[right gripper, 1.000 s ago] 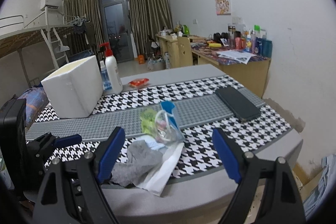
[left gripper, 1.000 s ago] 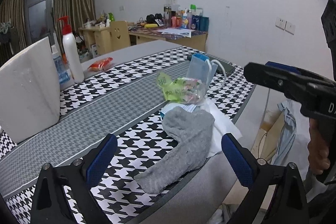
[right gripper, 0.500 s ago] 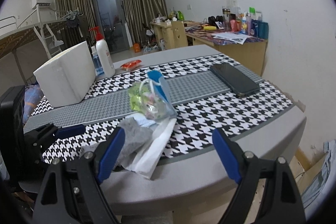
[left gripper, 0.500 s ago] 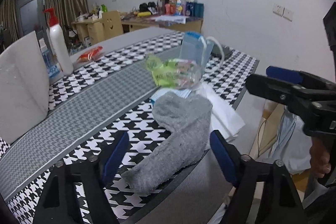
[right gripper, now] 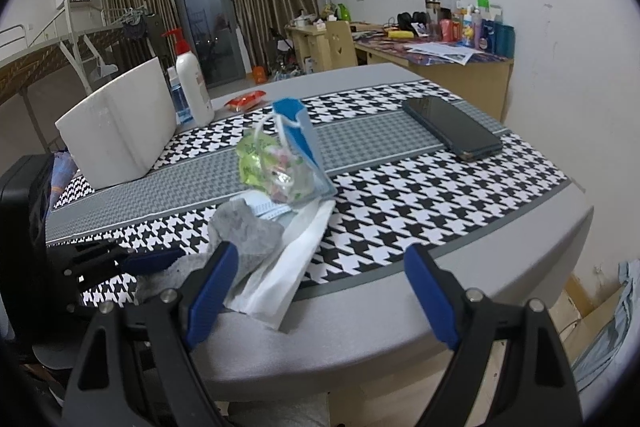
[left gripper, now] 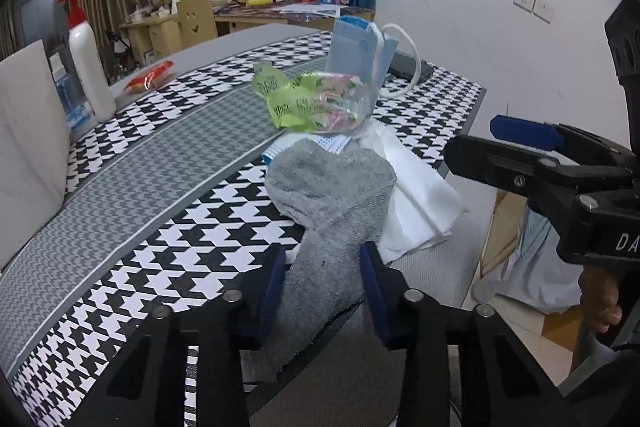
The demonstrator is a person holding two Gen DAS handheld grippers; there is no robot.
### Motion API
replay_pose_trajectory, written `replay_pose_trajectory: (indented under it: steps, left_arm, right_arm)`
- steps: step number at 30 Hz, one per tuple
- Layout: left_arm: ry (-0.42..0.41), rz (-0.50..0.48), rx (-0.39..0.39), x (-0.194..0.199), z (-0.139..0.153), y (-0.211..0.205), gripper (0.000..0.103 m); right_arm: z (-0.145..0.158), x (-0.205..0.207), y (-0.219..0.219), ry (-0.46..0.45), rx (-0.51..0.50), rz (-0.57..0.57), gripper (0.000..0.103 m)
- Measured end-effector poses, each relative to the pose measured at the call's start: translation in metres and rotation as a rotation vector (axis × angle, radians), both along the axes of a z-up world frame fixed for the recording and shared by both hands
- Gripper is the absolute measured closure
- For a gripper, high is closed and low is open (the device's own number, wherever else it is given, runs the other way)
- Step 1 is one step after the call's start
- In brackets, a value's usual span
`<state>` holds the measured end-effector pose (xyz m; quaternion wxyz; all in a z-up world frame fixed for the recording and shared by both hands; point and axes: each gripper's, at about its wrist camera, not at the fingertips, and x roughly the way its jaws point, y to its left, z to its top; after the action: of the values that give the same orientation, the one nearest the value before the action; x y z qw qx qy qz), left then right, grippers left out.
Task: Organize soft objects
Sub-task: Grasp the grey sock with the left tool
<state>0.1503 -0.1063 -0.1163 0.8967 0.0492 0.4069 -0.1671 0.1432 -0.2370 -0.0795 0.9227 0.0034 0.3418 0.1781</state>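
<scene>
A grey sock (left gripper: 328, 195) lies on the houndstooth table runner (left gripper: 180, 227), its leg hanging over the near table edge. My left gripper (left gripper: 322, 267) has its blue pads against both sides of the sock's leg and the jaws are still closing on it. In the right wrist view the sock (right gripper: 244, 227) lies crumpled beside a white tissue (right gripper: 288, 267). My right gripper (right gripper: 322, 253) hovers open over the table's near edge, holding nothing. Behind the sock are a clear candy bag (left gripper: 316, 99) and a blue face mask (left gripper: 356, 47) standing up.
A black phone (right gripper: 452, 133) lies at the right of the runner. A white foam box (right gripper: 120, 131), a pump bottle (right gripper: 192, 83) and a red packet (right gripper: 246, 101) stand at the far left. A second mask (left gripper: 308, 147) peeks from under the sock.
The left gripper came down onto the sock and its jaws narrowed from wide open to pinching the sock's leg. The right gripper sank a little toward the table edge and stayed open.
</scene>
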Motion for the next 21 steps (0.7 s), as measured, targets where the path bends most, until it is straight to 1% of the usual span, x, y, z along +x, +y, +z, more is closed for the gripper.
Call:
replay_pose_trajectory:
  steps: [1, 3, 5, 9, 15, 21]
  left_arm:
    - [0.003, -0.004, -0.002, 0.0, 0.0, -0.001, 0.073]
    - [0.003, -0.016, -0.01, -0.001, -0.001, -0.002, 0.078]
    - [0.006, -0.03, -0.027, -0.002, 0.0, -0.002, 0.087]
    - [-0.004, -0.05, -0.083, -0.009, 0.008, 0.004, 0.09]
    - [-0.046, -0.069, -0.134, -0.019, 0.023, 0.018, 0.09]
    - [-0.071, -0.026, -0.142, -0.02, 0.032, 0.032, 0.09]
  right_arm:
    - [-0.001, 0.0, 0.0, 0.002, 0.0, -0.001, 0.015]
    - [-0.003, 0.002, 0.0, 0.009, 0.002, -0.001, 0.015]
    - [-0.003, 0.003, 0.0, 0.014, 0.003, -0.003, 0.015]
    - [-0.009, 0.007, 0.002, 0.039, 0.002, -0.007, 0.015]
    - [-0.011, 0.007, 0.008, 0.044, -0.007, 0.005, 0.015]
    - [-0.017, 0.011, 0.012, 0.068, -0.017, 0.008, 0.015]
